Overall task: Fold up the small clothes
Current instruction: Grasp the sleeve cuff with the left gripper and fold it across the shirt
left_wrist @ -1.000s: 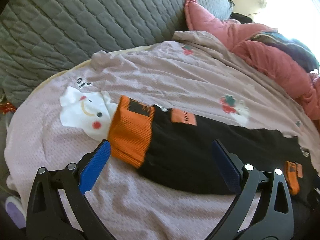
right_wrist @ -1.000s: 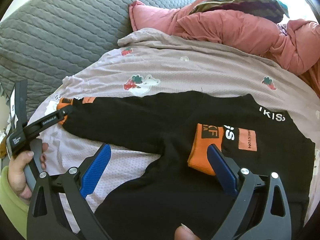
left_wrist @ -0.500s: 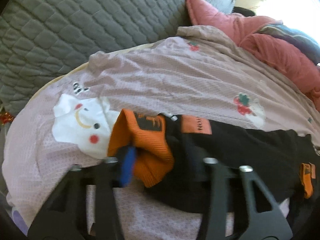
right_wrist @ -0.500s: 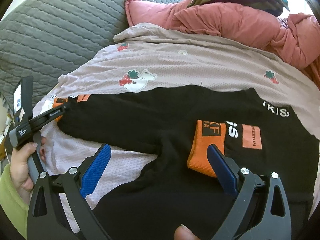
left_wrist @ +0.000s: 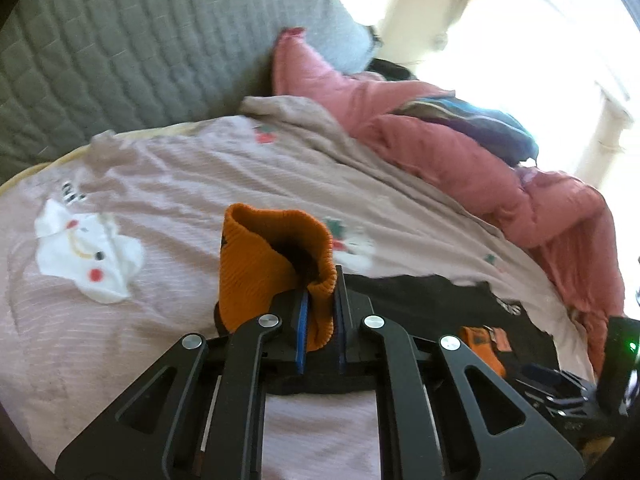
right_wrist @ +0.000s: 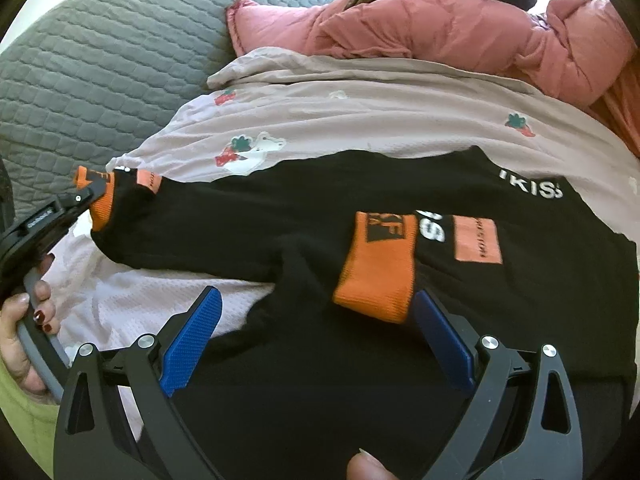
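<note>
A small black sweater [right_wrist: 360,240] with orange cuffs lies spread on a mauve printed sheet [right_wrist: 380,112]. My left gripper [left_wrist: 320,300] is shut on the orange cuff [left_wrist: 264,264] of the outstretched sleeve and lifts it off the sheet; the right wrist view shows this at far left [right_wrist: 96,196]. My right gripper [right_wrist: 316,320] is open and empty, hovering over the sweater body, its right finger beside the other orange cuff [right_wrist: 376,276], which lies folded onto the chest.
A pink quilt [right_wrist: 460,20] and a striped cloth [left_wrist: 472,120] are piled at the back right. A grey quilted cushion [left_wrist: 140,48] stands behind the sheet. A white bear print [left_wrist: 88,252] lies left of the lifted cuff.
My left gripper closed on the sleeve's orange cuff and raised it off the sheet. My right gripper stayed open over the sweater body, barely moving.
</note>
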A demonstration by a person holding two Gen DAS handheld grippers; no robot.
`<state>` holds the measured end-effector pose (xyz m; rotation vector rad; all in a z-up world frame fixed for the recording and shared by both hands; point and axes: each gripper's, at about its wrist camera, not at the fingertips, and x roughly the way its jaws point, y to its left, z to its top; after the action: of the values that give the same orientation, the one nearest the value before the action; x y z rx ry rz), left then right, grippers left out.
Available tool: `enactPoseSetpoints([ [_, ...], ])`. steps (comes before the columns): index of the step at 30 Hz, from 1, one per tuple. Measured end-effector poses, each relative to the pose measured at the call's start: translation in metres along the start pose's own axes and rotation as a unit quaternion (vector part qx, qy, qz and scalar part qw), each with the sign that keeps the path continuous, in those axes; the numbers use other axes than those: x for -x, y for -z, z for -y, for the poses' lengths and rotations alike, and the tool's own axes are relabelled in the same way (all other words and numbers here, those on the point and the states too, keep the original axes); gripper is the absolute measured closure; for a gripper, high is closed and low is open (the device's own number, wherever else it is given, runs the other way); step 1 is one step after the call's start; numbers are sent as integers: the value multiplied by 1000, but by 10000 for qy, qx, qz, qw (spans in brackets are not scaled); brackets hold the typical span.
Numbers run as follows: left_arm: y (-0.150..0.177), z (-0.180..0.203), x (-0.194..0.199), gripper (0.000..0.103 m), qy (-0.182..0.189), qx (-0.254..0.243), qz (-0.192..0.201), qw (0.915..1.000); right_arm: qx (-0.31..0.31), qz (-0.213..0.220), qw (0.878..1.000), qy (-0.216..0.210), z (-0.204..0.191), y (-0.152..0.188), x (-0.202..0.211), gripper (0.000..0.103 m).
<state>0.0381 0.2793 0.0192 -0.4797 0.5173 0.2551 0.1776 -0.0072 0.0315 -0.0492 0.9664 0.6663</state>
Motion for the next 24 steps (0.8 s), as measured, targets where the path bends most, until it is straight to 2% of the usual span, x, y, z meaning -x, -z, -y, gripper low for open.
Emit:
enactPoseSetpoints([
  [4,6,26,3,99,570,-99,-50,9983,-228,57,9997,19,19,4,10,7],
  [9,14,61,3,99,909,-345,-149,9951,-529,255,9983,67,48,9,32,7],
  [16,30,110,-1,99,1180,-668,-410,9899,-936,486,9943,176,89,17,58,7],
  [24,46,150,-15,99,1251,-907,-749,9852,-1322,633,9889,249,129,30,78,7],
])
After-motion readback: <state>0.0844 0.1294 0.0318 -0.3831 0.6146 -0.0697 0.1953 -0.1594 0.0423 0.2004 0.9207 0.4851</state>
